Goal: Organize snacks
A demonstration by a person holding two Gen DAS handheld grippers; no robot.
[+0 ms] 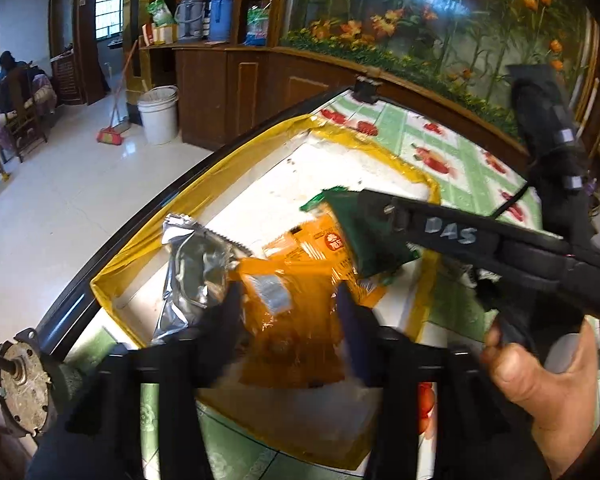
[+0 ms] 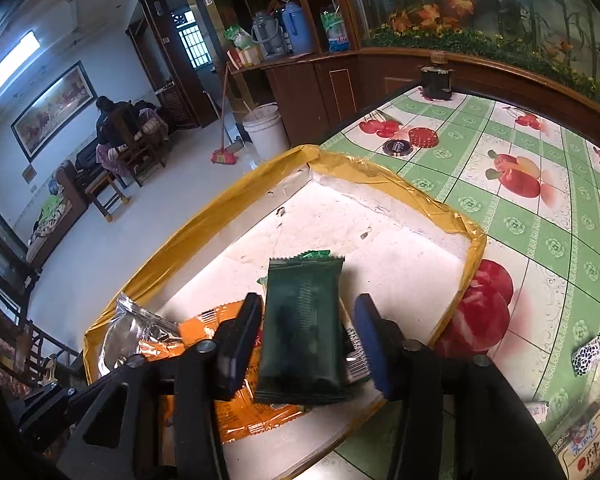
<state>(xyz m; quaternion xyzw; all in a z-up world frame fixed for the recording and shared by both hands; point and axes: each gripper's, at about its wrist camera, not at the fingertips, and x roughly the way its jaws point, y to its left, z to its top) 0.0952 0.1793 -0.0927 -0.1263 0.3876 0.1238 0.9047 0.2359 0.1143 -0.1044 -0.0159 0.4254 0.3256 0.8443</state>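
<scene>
Around you is a white-tiled room with dark wooden cabinets (image 2: 324, 80) across the upper middle of the frame and a white plastic bucket (image 2: 266, 130) on the floor below them. Your table wears a green-checked fruit-print cloth (image 2: 540, 208), filling the right side. On it, centre frame, lies the shallow white tray with yellow-taped rim (image 2: 380, 172).

In the tray's lower left part, the snacks are piled: an orange foil packet (image 1: 300, 300), a crumpled silver foil packet (image 1: 192, 264) left of it, and a dark green wrapped bar (image 2: 300, 332) on top.

Your right gripper (image 2: 308, 340) slants down over the tray, jaws spread, the green bar between the pads without being pinched. Your left gripper (image 1: 288, 312) slants down likewise, jaws spread either side of the orange packet. Your bare hand (image 1: 540, 384) shows lower right.
</scene>
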